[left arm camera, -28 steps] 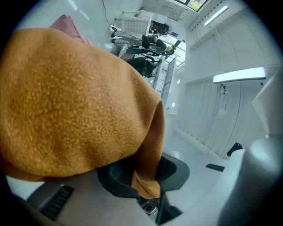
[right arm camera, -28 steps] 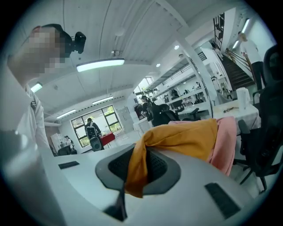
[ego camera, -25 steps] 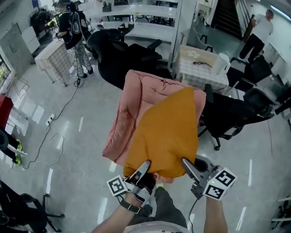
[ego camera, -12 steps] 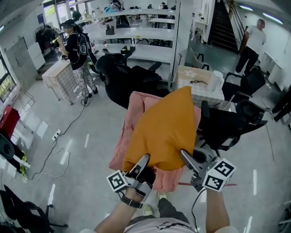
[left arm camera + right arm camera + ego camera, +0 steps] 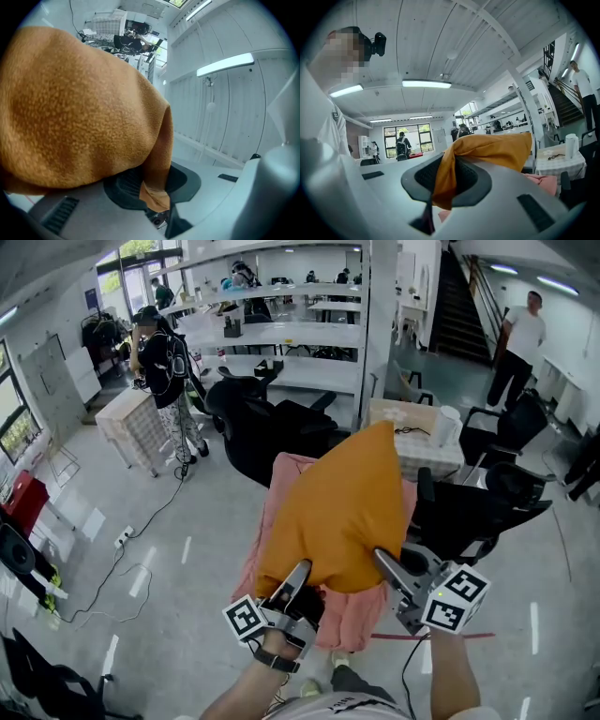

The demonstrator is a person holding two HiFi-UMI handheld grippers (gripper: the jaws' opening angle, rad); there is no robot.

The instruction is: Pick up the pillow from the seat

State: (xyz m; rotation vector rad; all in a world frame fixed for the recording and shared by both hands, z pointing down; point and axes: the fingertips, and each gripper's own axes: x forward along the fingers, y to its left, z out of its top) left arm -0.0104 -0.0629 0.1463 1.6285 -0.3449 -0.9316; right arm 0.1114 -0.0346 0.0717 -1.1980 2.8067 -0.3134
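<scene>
Pillow (image 5: 337, 512): orange, held up by 2 corners in front of the pink seat (image 5: 265, 521), which shows at its 9 and 6 o'clock.
Left gripper (image 5: 298, 576): jaws nearly closed, pinching the pillow's 7 o'clock corner.
Right gripper (image 5: 384, 561): jaws nearly closed, pinching its 5 o'clock corner.

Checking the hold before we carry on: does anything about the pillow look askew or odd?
Only the hold: the left gripper and right gripper each pinch just a bunched corner of the orange pillow, so fabric alone carries it. The pink cover below it lies rumpled. Nothing looks damaged.
</scene>
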